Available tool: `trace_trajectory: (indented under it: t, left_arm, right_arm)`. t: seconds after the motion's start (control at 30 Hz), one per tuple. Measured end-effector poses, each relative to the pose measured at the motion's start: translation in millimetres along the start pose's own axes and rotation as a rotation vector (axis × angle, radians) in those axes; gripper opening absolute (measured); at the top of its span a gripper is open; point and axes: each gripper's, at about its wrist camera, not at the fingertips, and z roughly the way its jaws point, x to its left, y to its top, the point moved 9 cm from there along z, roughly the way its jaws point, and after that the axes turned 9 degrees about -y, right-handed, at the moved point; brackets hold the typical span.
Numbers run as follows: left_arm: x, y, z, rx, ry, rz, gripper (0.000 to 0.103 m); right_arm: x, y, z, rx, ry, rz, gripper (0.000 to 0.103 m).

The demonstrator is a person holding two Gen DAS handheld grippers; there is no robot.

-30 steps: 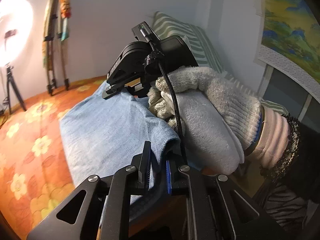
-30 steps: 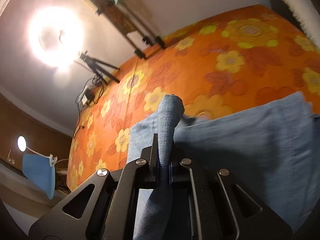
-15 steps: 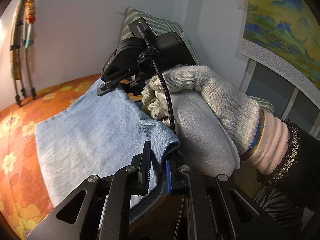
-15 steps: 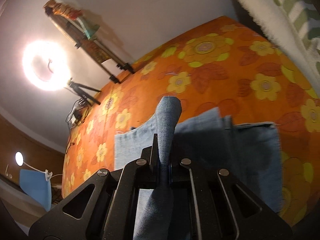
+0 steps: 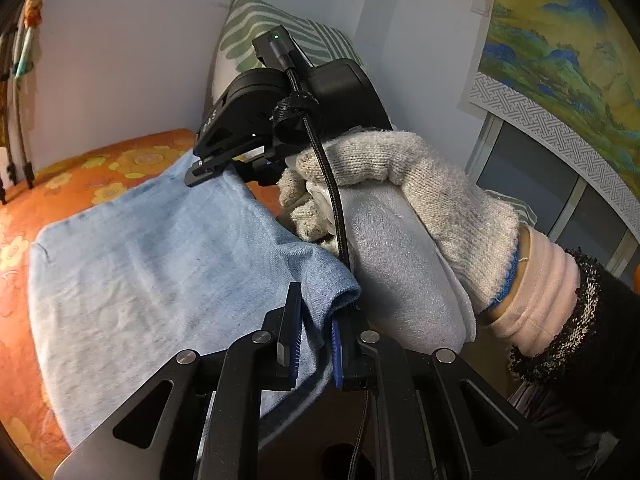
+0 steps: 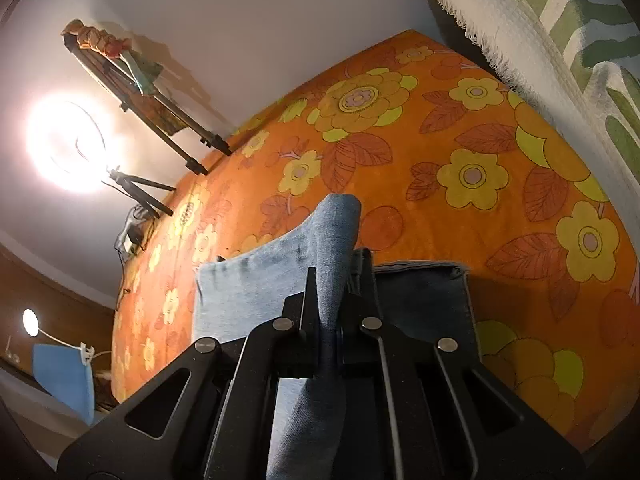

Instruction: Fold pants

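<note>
A pair of light blue denim pants [image 5: 132,272] is spread across a bed covered by an orange sheet printed with yellow flowers [image 6: 460,152], and one end of it is lifted clear of the sheet by both tools. The left claw [image 5: 316,332] is seen closed narrowly on a bunched corner of the fabric, its blue-padded fingers [image 5: 294,344] pressing the cloth from both sides. The right claw [image 6: 332,300] is clamped fully on a rolled fold of the same denim, which stands up between its black fingers and hangs down behind them. In the left wrist view the right tool is seen further along the raised edge, gripped by a hand in a cream knitted glove [image 5: 420,200] above a pink cuff and a dark sleeve. A green-and-white striped blanket with a fringed edge [image 6: 560,40] lies at the head of the bed, just beside the sheet. A glowing ring light on a tripod [image 6: 68,148] stands against the white wall.
</note>
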Motion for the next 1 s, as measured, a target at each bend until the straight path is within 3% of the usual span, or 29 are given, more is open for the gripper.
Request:
trace_trajectory:
  t: [0.2, 0.43, 0.67, 0.77, 1.0]
  left_arm:
    - [-1, 3, 10, 0.007, -0.018, -0.018, 0.01]
    - [0, -4, 23, 0.035, -0.047, -0.058, 0.011]
    - [-17, -8, 33, 0.06, -0.064, -0.009, 0.024]
    - [-31, -18, 37, 0.099, -0.106, 0.018, 0.025]
    - [-57, -31, 18, 0.122, -0.095, 0.109, 0.029]
  right_arm:
    - [-11, 5, 1, -0.008, -0.019, -0.024, 0.008]
    - [-29, 16, -24, -0.082, -0.082, -0.016, 0.012]
    - [-37, 13, -48, -0.105, -0.078, 0.0, 0.012]
    - [-38, 7, -53, -0.1, -0.077, -0.008, 0.012]
    - [-35, -6, -53, -0.079, -0.089, -0.038, 0.012]
